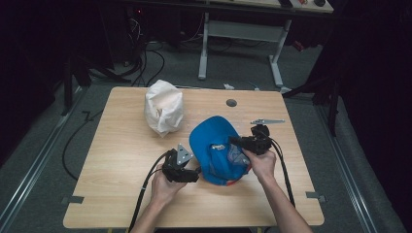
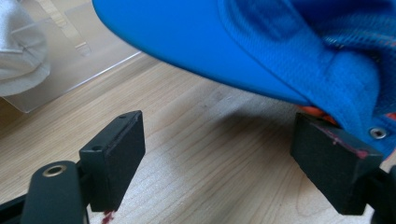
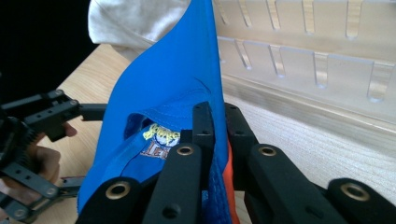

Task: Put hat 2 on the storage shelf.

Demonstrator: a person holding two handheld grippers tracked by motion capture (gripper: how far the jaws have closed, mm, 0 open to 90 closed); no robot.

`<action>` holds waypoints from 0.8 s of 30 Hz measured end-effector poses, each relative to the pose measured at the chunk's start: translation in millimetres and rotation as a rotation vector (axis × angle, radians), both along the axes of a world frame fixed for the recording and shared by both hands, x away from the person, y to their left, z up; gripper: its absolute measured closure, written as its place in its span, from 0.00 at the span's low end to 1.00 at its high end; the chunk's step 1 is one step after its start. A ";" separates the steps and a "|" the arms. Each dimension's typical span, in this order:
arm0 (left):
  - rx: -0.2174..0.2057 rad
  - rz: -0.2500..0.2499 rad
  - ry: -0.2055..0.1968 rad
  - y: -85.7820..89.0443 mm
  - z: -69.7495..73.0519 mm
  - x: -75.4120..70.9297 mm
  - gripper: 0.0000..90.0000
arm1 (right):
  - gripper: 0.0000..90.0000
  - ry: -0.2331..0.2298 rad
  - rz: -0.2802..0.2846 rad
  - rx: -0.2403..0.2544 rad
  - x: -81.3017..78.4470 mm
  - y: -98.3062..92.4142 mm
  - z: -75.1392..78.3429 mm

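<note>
Dim room, light wooden counter [image 1: 121, 160] under the high view. Right tongs [image 3: 215, 122]: jaws pressed together on the edge of the bright blue fabric baseball cap [image 1: 216, 148], pinching blue cloth with orange lining; the grip looks firm. Left tongs [image 2: 219, 154]: jaws spread wide apart, nothing between them, low over the counter with one jaw just under the cap's rear edge near a metal snap. Cap sits mid-counter between the two hands, partly lifted and tilted on the right side, brim pointing away from the person. Crumpled white cloth cap [image 1: 164, 107] rests apart at the far left, untouched; a small grey metal bracket [image 1: 267, 121] lies far right. Judgement: one side of the cap is secured; the left-hand grasp is not yet made, so any lifting, folding or moving remains to do.
</note>
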State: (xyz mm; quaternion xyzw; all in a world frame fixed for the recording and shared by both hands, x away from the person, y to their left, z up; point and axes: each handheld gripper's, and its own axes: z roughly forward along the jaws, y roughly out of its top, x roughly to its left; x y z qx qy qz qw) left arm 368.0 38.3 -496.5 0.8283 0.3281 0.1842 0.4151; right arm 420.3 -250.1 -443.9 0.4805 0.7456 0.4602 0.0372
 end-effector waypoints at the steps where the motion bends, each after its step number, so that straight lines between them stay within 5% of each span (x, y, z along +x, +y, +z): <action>1: -0.006 -0.004 -0.001 0.5 0.8 -0.5 0.20 | 0.96 0.010 -0.002 -0.004 -0.1 1.1 -0.5; 15: -0.004 -0.012 -0.036 2.9 5.4 -4.7 0.16 | 0.95 0.028 0.022 -0.126 -1.9 11.1 -3.5; 24: 0.005 -0.020 -0.080 2.5 11.5 -5.9 0.15 | 0.95 0.057 0.054 -0.162 -3.8 18.0 -6.8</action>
